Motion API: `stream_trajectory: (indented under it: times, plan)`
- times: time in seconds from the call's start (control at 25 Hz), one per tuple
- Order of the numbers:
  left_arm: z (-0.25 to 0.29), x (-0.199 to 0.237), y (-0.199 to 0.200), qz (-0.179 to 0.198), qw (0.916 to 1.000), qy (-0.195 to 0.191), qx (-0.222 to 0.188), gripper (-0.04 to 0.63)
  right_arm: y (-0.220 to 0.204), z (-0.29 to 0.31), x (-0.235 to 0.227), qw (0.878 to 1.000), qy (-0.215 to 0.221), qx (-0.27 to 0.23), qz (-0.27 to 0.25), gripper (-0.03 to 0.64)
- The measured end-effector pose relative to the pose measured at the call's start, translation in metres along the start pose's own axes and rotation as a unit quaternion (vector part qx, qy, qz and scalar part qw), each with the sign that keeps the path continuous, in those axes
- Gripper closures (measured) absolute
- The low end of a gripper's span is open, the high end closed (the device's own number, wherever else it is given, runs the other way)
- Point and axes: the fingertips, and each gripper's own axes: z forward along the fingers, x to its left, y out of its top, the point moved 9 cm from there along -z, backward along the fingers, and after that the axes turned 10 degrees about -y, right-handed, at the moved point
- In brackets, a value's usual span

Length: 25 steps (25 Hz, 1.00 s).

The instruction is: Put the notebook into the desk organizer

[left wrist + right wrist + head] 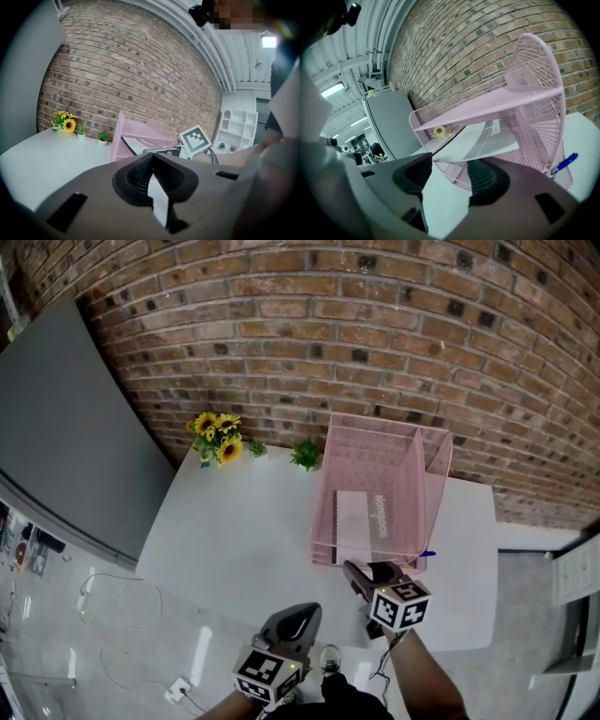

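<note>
Brick wall (356, 324) behind, white table (234, 531) below; the notebook (361, 518) lies inside the pink organizer (412, 465).
Your right gripper (450, 178) gapes empty at the tray's near edge and your left gripper (152, 176) is closed on nothing; placing looks done, so back away without snagging.

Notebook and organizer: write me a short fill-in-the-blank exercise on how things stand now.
1. The notebook lies inside the ____ mesh desk organizer.
2. The right gripper has its jaws ____, with nothing between them.
3. The left gripper has its jaws ____.
4. The sunflowers stand by the ____ wall.
Missing words: pink; open; shut; brick.
</note>
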Motion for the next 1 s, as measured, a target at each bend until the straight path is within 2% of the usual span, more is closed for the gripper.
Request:
stream_trajectory:
  times: [0.16,0.4,0.76,1.0]
  plan:
    - [-0.001,-0.003,0.0,-0.001,1.0,-0.001,-0.001,0.591,0.0,-0.002,0.003,0.999,-0.009,0.008,-0.038,0.374]
    - [-0.003,-0.007,-0.004,-0.001,1.0,0.0,-0.001,0.591,-0.001,-0.002,0.004,0.998,-0.012,0.011,-0.063,0.38]
    - [-0.006,-0.011,-0.007,-0.003,1.0,0.005,-0.001,0.591,-0.004,-0.001,0.011,0.985,-0.087,0.006,-0.152,0.364]
    - [-0.007,-0.011,-0.011,-0.007,1.0,0.007,-0.001,0.591,-0.004,-0.003,0.011,0.988,-0.081,0.006,-0.132,0.328]
